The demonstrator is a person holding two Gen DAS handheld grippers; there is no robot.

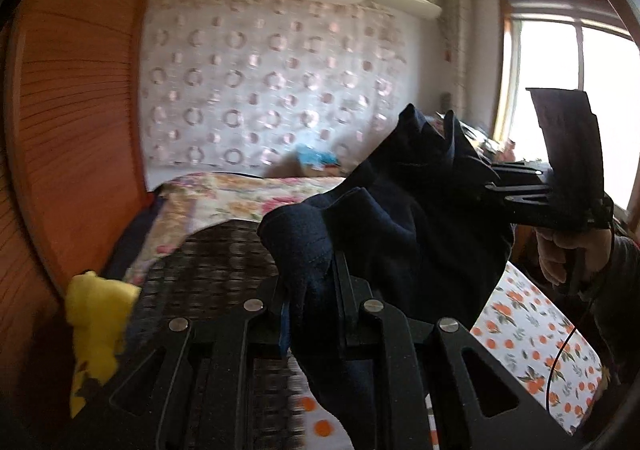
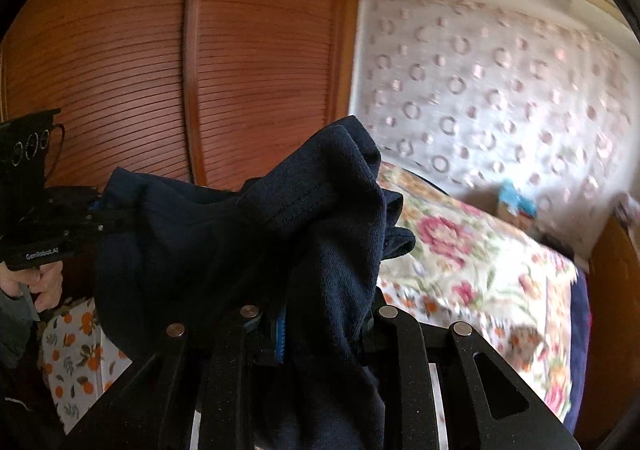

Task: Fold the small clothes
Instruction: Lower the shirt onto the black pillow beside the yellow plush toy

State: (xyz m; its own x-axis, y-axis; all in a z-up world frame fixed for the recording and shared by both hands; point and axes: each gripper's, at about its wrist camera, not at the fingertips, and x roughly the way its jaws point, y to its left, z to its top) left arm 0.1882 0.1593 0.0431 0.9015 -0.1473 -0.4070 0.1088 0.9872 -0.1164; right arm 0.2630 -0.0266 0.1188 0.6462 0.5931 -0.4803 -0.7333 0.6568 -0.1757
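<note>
Slatted orange-brown wardrobe doors (image 2: pixel 160 61) fill the upper left of the right wrist view, and a floral quilt (image 2: pixel 472 250) covers the bed at lower right. One soft navy knit garment (image 1: pixel 400 217) hangs bunched at frame centre, above a dark woven mat (image 1: pixel 208 270), pinched between two black grippers. The left gripper (image 1: pixel 316 290) and right gripper (image 2: pixel 320 314) each clamp a fold of it
</note>
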